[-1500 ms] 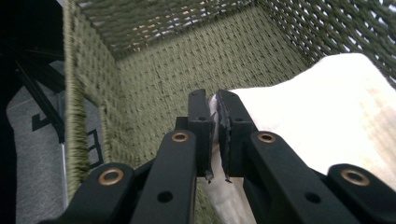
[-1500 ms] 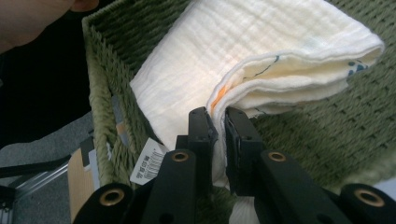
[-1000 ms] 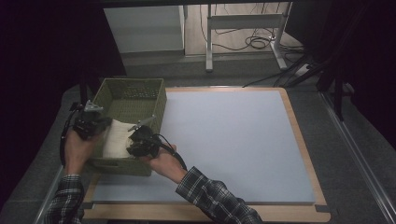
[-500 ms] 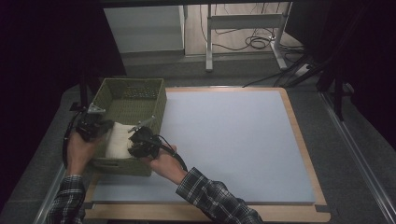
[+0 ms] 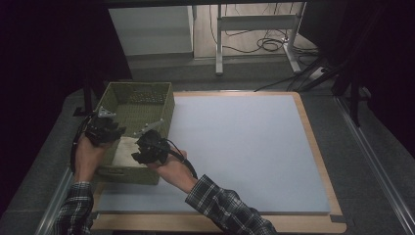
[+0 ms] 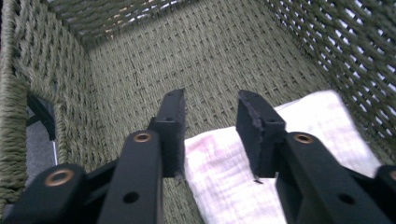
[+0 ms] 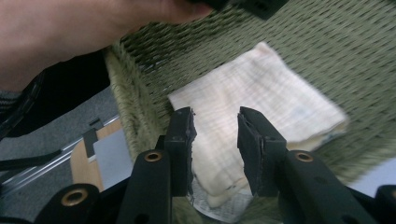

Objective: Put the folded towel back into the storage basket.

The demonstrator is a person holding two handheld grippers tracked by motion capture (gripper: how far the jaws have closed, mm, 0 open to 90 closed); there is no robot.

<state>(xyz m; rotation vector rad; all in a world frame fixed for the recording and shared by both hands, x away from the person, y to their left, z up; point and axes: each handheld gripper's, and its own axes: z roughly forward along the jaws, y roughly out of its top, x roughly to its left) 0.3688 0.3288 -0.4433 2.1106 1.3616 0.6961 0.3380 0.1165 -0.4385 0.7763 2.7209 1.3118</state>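
We note left gripper (image 5: 102, 130) over basket (image 5: 161, 93), jaws just opening, now apart, nothing pinched. Folded cloth (image 5: 125, 147) lies flat on basket floor, near front wall. Right gripper (image 5: 147, 148) just beside, above cloth, jaws likewise just opening, apart, clear of cloth.

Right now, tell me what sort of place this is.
Probably a lab or workshop recording station: a wood-edged worktable covered by a pale mat, dark curtains around it, cables on the floor behind, and a green woven basket.
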